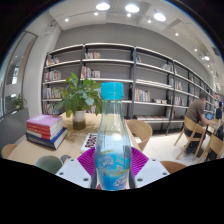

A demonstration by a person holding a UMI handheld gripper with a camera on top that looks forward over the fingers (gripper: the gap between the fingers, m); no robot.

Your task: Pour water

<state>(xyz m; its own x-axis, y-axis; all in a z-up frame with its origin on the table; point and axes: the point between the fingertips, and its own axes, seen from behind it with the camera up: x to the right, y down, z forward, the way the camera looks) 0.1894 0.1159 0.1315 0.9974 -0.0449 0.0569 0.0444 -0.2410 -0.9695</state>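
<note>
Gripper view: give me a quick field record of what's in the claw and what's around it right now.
held item: clear water bottle, upright, blue cap on
claw: shut on the bottle, pink pads at both sides of its lower body
left of bottle: stack of books on the table
behind bottle: potted plant
background: long bookshelves, wooden chairs, a seated person
pour target: none visible

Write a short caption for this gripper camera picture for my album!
Tongs shut on a blue-capped water bottle, held upright before a plant, stacked books and library shelves.
</note>
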